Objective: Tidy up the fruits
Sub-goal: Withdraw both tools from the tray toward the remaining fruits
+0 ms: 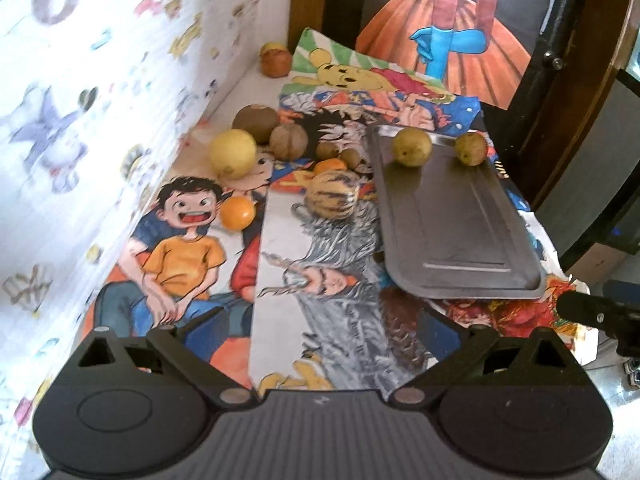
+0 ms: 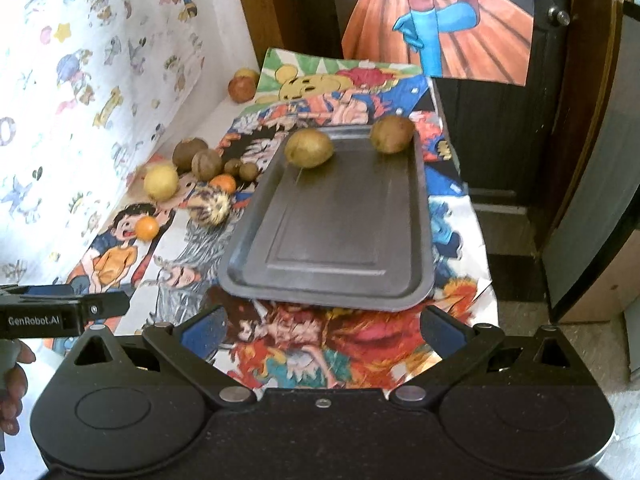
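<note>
Nine-ish loose fruits lie left of dark rectangular metal tray (image 2: 340, 232); two greenish-brown round fruits (image 2: 309, 148) at its far end. Firm, roll easily; grip across middle. Both grippers' jaws spread, empty.

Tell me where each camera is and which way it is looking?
Left wrist: on the left gripper, facing forward over the table at the loose fruit and the tray; its open fingers show, and the right gripper's tip at the right edge.
Right wrist: on the right gripper, facing the tray straight on; its open fingers show, plus the left gripper and a hand at the left edge.
Shared: the tray with two fruits, the fruit pile, the cartoon cloth.
</note>
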The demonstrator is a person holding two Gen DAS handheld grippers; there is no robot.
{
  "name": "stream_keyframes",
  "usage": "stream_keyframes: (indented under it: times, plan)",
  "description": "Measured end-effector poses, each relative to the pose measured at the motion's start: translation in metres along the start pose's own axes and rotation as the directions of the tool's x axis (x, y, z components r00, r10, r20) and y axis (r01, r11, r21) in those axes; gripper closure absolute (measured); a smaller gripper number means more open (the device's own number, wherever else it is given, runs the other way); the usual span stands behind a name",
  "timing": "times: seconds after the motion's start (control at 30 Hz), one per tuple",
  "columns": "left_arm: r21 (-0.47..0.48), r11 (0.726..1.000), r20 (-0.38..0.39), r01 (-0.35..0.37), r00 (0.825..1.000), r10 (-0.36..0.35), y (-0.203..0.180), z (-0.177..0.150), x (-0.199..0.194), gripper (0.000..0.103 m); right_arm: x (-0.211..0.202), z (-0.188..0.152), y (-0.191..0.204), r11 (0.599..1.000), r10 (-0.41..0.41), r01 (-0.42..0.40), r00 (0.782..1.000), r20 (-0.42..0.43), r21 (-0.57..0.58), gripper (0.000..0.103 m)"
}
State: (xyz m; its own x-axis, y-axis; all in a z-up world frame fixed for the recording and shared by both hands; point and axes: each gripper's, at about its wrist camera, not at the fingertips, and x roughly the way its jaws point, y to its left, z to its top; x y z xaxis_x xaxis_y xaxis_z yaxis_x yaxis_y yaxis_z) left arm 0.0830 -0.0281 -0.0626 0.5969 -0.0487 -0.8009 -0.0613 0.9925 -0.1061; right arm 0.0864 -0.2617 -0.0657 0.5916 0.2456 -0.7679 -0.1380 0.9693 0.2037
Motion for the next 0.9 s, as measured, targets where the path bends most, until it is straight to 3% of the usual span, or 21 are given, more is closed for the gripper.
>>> stream_keyframes:
  times: [0.37,0.63,0.9]
  plan:
    - [-0.046,0.997,-0.039,-0.062,0.997,0.06,0.026,-0.012,-0.001,0.001,0.017,-0.007,0.02,0.998,0.054,-0.057,0.996,-0.077,-0.036,0.001]
    - [-0.111,0.986,-0.07,-0.123,0.991,0.116,0.046,-0.017,0.002,0.001,0.023,0.007,0.039,0.982,0.076,-0.092,0.992,-0.098,-0.163,0.001]
    - [-0.188,0.968,-0.073,-0.167,0.985,0.156,0.062,-0.004,0.011,0.001,0.045,0.034,0.051,0.942,0.107,-0.142,0.986,-0.128,-0.303,0.001]
